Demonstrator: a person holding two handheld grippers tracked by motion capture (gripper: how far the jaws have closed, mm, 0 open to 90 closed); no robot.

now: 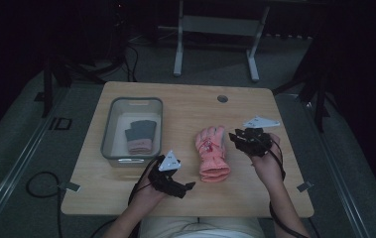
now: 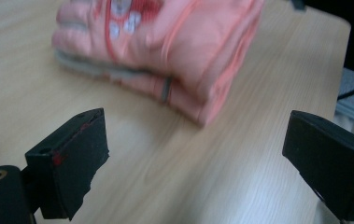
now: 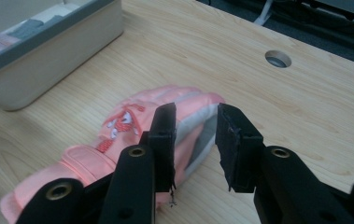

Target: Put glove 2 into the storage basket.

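A pair of pink gloves [image 1: 213, 153] lies stacked at the middle of the wooden table [image 1: 185, 101], fingers pointing away from me. My left gripper [image 1: 185, 188] hovers just left of their cuff end. Its jaws stand wide open in the left gripper view [image 2: 195, 126], with the pink gloves [image 2: 165, 51] ahead and nothing between the jaws. My right gripper [image 1: 236, 138] hangs just right of the gloves' fingertips. In the right gripper view [image 3: 196, 112] a narrow gap shows between its jaws, which hold nothing, and the pink gloves [image 3: 118, 135] lie below them.
A grey bin [image 1: 107, 130] stands on the left of the table with a grey and pink glove [image 1: 140, 135] inside; its wall [image 3: 48, 60] shows in the right gripper view. A round cable hole [image 1: 222, 98] sits near the far edge. Bare wood surrounds the gloves.
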